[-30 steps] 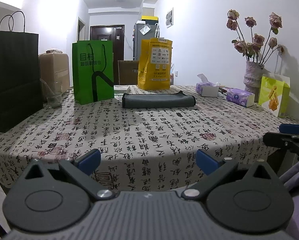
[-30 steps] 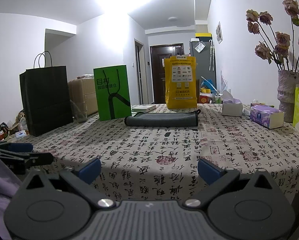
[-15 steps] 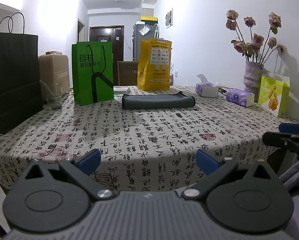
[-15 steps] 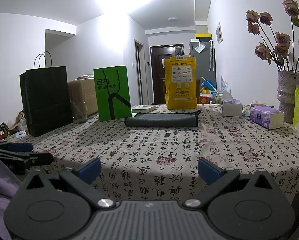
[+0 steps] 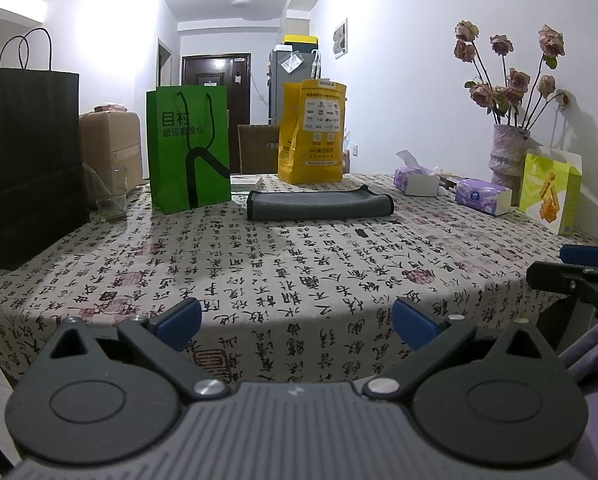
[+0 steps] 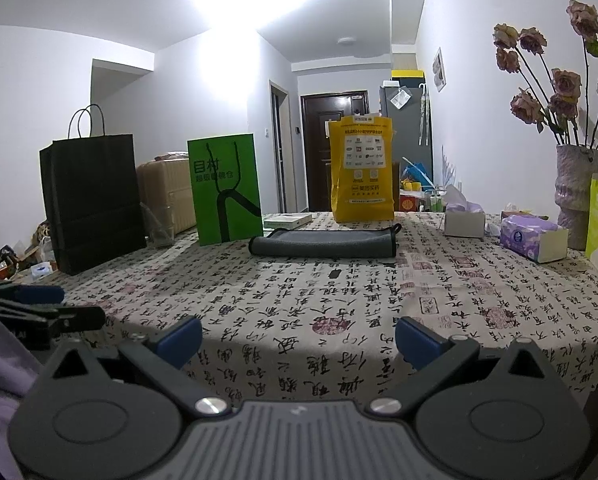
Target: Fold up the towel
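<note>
A grey towel [image 5: 319,206] with dark edging lies folded flat on the far half of the table; it also shows in the right wrist view [image 6: 323,242]. My left gripper [image 5: 297,324] is open and empty, held off the table's near edge, far from the towel. My right gripper [image 6: 298,343] is open and empty, also at the near edge. The right gripper shows at the right edge of the left wrist view [image 5: 579,268], and the left gripper at the left edge of the right wrist view [image 6: 39,308].
The table wears a calligraphy-print cloth [image 5: 299,264]. A black bag [image 5: 27,160], a glass [image 5: 107,196], a green bag [image 5: 189,148] and a yellow bag [image 5: 313,132] stand left and behind the towel. Tissue boxes [image 5: 483,196], a flower vase [image 5: 507,160] and a carton [image 5: 549,190] stand at right.
</note>
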A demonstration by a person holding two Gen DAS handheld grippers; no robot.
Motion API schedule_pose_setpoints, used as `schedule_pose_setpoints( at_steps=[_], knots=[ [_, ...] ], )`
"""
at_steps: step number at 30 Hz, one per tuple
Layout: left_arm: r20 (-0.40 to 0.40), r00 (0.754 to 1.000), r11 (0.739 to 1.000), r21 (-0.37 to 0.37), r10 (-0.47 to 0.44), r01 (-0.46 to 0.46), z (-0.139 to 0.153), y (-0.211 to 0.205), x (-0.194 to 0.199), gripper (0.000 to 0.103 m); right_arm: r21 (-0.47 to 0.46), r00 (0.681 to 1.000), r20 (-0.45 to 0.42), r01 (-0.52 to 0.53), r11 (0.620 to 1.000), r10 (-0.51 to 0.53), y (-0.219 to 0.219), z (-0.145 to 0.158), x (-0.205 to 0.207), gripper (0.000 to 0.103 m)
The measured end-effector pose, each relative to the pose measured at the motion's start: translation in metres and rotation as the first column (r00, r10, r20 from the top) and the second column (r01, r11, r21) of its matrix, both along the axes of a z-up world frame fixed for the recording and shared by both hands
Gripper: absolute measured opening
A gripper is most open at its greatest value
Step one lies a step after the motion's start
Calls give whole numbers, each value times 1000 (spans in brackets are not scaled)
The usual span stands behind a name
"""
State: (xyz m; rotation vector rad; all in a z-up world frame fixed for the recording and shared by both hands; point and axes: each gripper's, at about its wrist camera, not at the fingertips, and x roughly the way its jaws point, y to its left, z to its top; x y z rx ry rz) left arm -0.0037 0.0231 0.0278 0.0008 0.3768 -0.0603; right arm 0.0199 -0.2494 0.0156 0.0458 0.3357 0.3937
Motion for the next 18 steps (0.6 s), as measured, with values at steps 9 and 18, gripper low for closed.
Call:
schedule_pose_setpoints(
  at_steps=[9,18],
  knots=[
    [2,1000,1000,1,0,0,0,0,0,103,0,1000,3,0,1000,0,0,1,1,103],
    [0,1000,1000,1,-1,1,-2,0,-1,103,1,1000,1,-1,1000,1,0,1,2,103]
  ],
)
